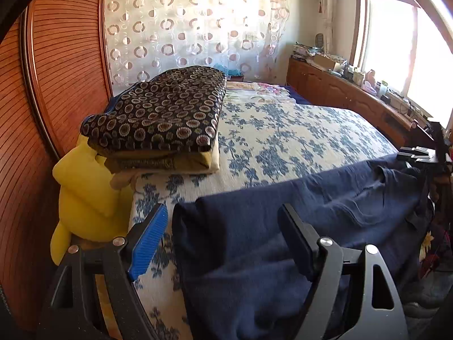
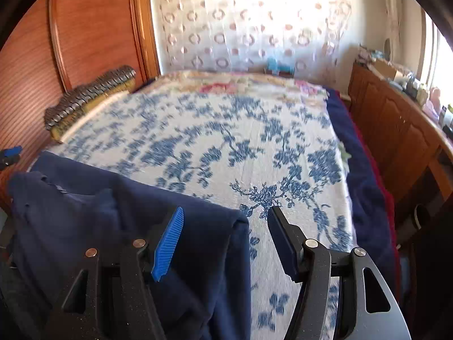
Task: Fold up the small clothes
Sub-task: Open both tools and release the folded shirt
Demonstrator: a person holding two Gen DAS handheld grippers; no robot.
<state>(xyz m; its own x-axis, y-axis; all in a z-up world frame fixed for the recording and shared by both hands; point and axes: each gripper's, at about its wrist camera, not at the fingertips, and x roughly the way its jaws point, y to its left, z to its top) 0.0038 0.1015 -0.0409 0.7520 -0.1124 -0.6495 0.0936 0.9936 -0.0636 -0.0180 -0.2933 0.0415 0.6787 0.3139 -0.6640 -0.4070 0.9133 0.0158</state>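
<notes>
Sunlit bedroom, seen from two cameras fixed to hand-held grippers. Most of both views is filled by a bed (image 1: 283, 130) covered in a white spread printed with blue flowers. Behind it hangs a sheer curtain (image 1: 195, 25) patterned with rings, glowing with daylight. A reddish wooden headboard (image 1: 56, 65) with fine horizontal ribbing curves along the left side, and a low wooden cabinet (image 1: 339, 90) cluttered with small items stands along the right wall under a bright window. On the bed beside the headboard lies a stack of folded blankets (image 1: 161, 113), the top one dark with a circle print, and a yellow cushion (image 1: 85, 192) sits just in front of the stack. A navy blue garment (image 1: 297, 212) lies spread along the near edge of the bed, wrinkled, its near side hanging over the edge. The left gripper (image 1: 223, 226) hovers over the left end of the garment, its jaws spread wide; the garment's corner lies between the fingers, but the pads do not press on it. The right gripper (image 2: 226, 226) is over the garment's right end, jaws likewise apart; the folded right edge of the cloth lies between its fingers, unpinched. The right-hand view is slightly blurred.
</notes>
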